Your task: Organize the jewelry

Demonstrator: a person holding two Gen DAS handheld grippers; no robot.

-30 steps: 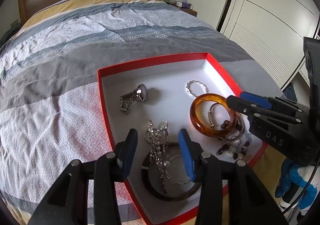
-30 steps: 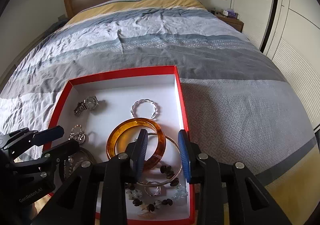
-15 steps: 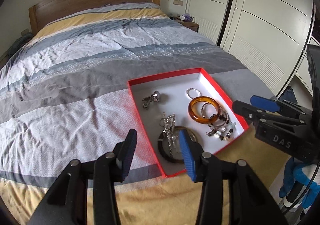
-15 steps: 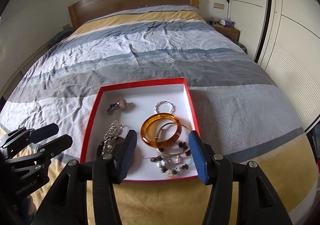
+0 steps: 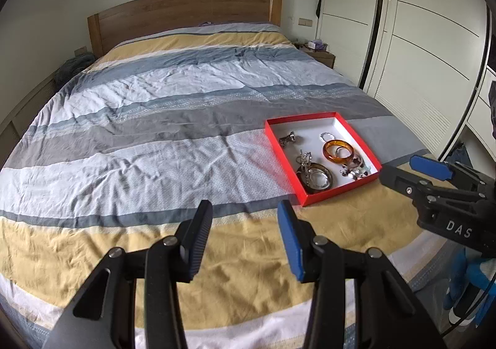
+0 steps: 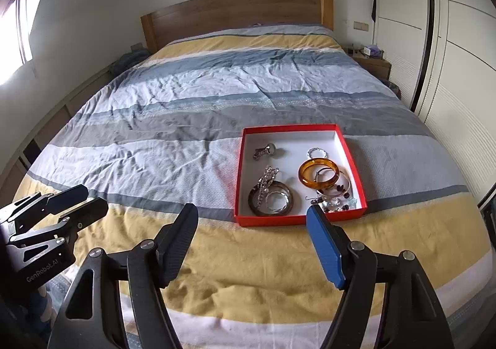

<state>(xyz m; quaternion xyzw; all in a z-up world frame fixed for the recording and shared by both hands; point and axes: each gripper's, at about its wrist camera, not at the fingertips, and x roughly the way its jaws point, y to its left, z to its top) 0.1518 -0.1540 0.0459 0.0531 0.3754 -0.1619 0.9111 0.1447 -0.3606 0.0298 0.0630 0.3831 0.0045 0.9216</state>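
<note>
A red box (image 6: 245, 163) with a white inside lies on the bed near its foot. It holds an amber bangle (image 6: 318, 174), a dark bangle (image 6: 270, 198), a watch (image 6: 265, 150), a twisted silver ring (image 6: 316, 152), a chain and beaded pieces (image 6: 338, 198). The box also shows in the left wrist view (image 5: 280, 156). My left gripper (image 5: 245, 225) is open and empty, well short of the box and to its left. My right gripper (image 6: 252, 236) is wide open and empty, above the yellow stripe in front of the box.
The striped duvet (image 6: 186, 119) covers the whole bed up to a wooden headboard (image 6: 235, 14). White wardrobe doors (image 6: 458, 54) run along the right side. A nightstand (image 6: 370, 62) stands at the far right of the headboard.
Both grippers have pulled back and up from the box, which now looks small and far. The right gripper's jaws have opened wider. Nothing was picked up.
</note>
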